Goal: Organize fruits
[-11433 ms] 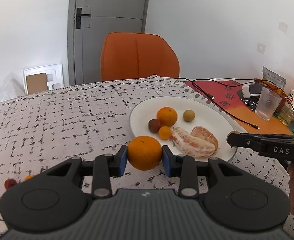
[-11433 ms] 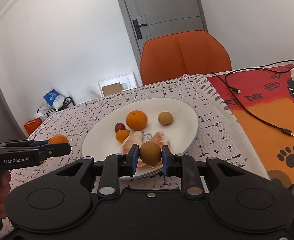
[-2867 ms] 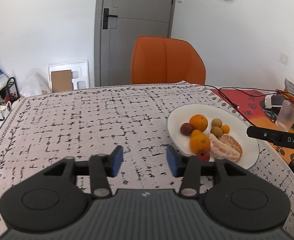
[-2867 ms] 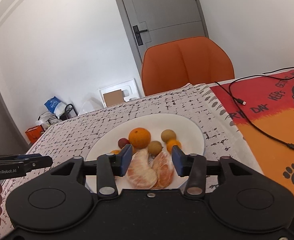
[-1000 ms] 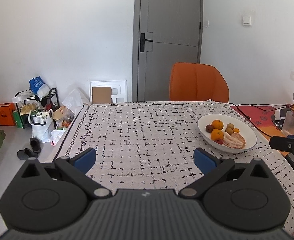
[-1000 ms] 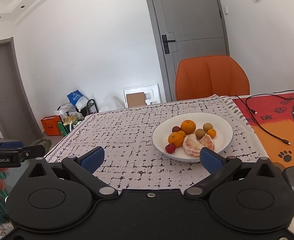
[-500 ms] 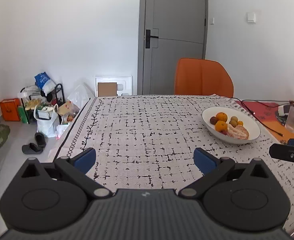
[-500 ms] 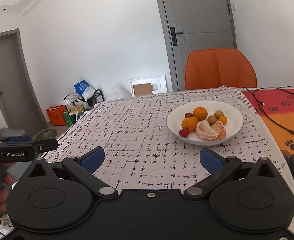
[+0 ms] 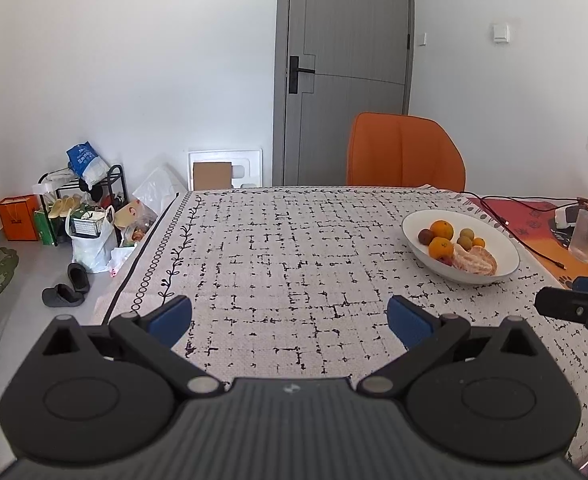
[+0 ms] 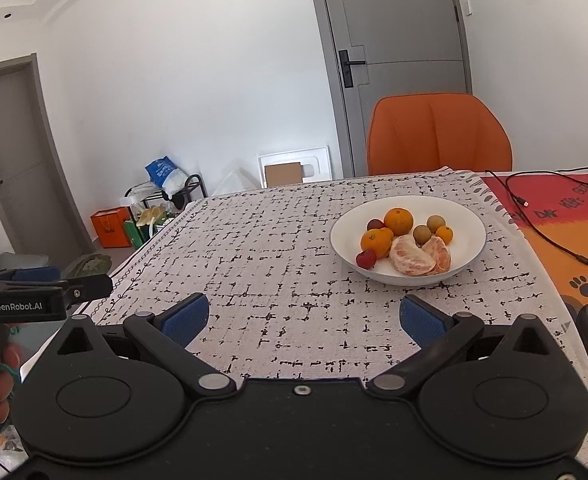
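- Left gripper (image 9: 290, 318) and right gripper (image 10: 304, 316): both spread wide, empty.
- All visible fruit sits in white plate (image 10: 470, 220); tablecloth (image 10: 278, 248) bare; task looks finished.

Table (image 10: 278, 240): patterned cloth bare across its middle and left side up to the far edge, open for passage. Plate (image 10: 468, 224) of fruit stands toward the right side, well apart from both grippers. Right edge: cable (image 10: 550, 236) lies across the orange mat; glass (image 9: 586, 236) near the far right corner. Chair (image 10: 438, 132) stands against the far edge.
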Motion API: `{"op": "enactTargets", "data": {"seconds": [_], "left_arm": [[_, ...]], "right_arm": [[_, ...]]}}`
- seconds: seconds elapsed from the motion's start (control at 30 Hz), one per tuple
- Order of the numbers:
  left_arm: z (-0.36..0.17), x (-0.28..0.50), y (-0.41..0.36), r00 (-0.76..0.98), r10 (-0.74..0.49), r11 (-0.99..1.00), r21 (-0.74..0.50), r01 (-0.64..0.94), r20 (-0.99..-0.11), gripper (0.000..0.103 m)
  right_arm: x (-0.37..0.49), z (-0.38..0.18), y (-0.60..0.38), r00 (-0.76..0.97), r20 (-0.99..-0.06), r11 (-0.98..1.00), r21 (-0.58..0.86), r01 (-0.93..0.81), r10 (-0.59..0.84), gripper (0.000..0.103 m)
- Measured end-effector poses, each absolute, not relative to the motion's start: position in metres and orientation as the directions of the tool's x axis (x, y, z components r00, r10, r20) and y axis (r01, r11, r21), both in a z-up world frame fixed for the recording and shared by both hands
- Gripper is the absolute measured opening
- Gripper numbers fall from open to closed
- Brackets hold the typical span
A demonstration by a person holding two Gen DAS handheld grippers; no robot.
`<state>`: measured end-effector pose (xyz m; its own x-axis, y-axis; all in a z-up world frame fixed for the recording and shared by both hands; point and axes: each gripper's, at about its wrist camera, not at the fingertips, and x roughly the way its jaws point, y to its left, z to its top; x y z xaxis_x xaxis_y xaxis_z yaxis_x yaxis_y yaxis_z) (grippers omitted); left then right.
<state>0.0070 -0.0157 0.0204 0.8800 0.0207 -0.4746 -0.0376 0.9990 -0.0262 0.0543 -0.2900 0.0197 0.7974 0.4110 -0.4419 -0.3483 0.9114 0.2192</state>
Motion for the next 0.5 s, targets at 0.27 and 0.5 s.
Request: {"op": "enactTargets", "data": {"seconds": [0.27,0.5], "left_arm": [[0.0198,0.0070,-0.0166,0.879,0.021,0.999,-0.030,-0.040,-0.477,0.103],[0.0199,0.0070,-0.0154,0.878,0.018,0.999,-0.032,-0.038,-0.479,0.103]], "right_arm": [[0.0554,0.0213,-0.2927,0.802,-0.439,0.914,0.223,-0.340,0.406,0.103],[0.0566,0.0207,-0.2927,0.801,-0.441,0.914,0.224,-0.338,0.405,0.103]]}}
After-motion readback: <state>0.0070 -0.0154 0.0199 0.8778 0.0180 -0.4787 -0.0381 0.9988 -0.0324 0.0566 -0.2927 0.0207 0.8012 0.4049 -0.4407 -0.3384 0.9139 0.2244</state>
